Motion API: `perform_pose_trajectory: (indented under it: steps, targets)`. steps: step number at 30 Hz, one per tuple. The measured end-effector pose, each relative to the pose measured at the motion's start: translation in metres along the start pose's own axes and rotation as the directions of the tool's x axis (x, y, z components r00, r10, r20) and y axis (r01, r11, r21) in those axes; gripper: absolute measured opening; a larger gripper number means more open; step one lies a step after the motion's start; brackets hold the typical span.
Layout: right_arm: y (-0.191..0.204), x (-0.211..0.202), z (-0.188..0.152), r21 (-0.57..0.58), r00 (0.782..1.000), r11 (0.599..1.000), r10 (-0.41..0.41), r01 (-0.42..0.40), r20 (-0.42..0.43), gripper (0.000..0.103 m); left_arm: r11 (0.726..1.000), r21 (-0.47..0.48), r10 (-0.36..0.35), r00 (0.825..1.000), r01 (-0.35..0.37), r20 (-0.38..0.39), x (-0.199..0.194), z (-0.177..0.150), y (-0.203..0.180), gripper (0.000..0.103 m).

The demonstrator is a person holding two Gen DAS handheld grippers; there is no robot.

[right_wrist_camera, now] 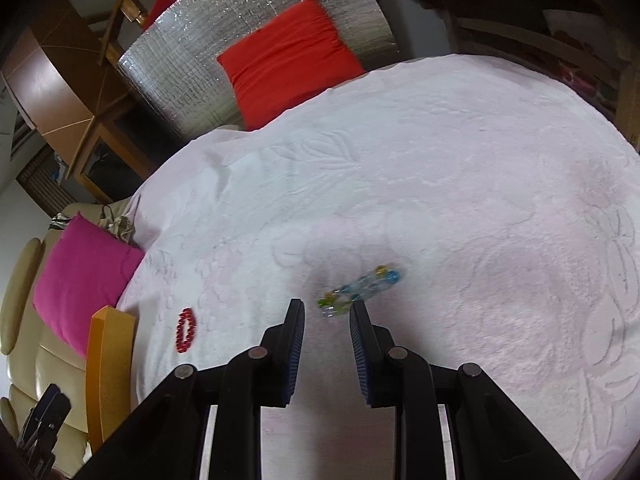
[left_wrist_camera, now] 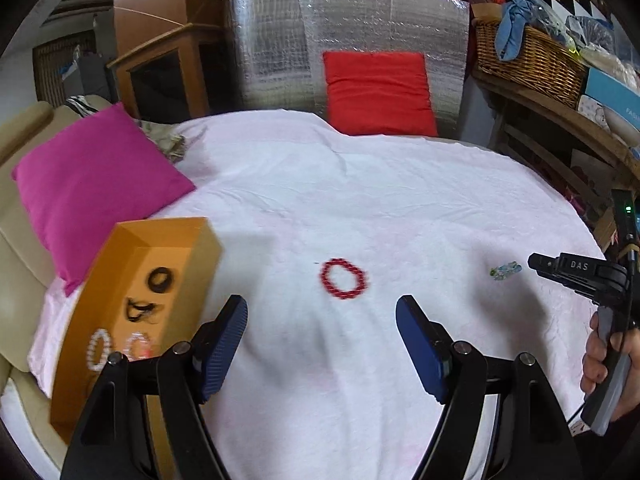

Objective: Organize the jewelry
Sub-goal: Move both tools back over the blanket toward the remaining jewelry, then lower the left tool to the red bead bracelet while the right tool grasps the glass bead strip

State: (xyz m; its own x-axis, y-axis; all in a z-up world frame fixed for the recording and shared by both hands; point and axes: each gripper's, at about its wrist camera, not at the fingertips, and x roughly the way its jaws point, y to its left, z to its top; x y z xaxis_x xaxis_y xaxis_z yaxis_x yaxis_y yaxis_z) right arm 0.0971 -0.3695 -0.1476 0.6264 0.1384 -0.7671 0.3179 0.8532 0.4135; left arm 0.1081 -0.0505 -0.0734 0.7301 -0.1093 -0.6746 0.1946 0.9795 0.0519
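Note:
A red bead bracelet lies on the pale pink bedspread, just ahead of my open, empty left gripper. An orange box at the left holds two black hair ties and two pale bead bracelets. A blue-green glass bead bracelet lies on the spread just beyond the tips of my right gripper, which is partly open and empty. It also shows in the left wrist view, with the right gripper beside it. The red bracelet and the box show at the left.
A magenta pillow lies at the left behind the box. A red cushion leans on a silver foil panel at the back. A wicker basket stands on wooden shelves at the right. A beige sofa lies beyond the left edge.

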Motion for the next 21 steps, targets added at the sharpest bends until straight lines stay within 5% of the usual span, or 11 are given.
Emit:
perform_pose_trajectory:
  steps: [4,6,8,21]
  targets:
    - [-0.009,-0.005,0.0,0.001,1.0,1.0,-0.015,0.015,0.008,0.03,1.0,0.015,0.014,1.0,-0.013,-0.026,0.025,0.003,-0.019,0.077]
    - [-0.013,-0.006,0.0,0.007,1.0,1.0,-0.018,0.018,0.007,0.052,1.0,0.023,0.022,0.999,-0.021,-0.026,0.038,0.005,-0.029,0.077]
    - [-0.014,-0.012,0.0,-0.001,0.999,1.0,-0.018,0.018,0.037,0.06,1.0,0.023,0.02,0.999,-0.02,-0.025,0.046,0.008,-0.036,0.077]
    - [-0.014,-0.009,0.001,-0.031,0.996,0.997,-0.075,0.077,0.051,0.06,0.998,0.033,0.06,0.998,-0.06,-0.023,0.094,0.003,-0.048,0.077]
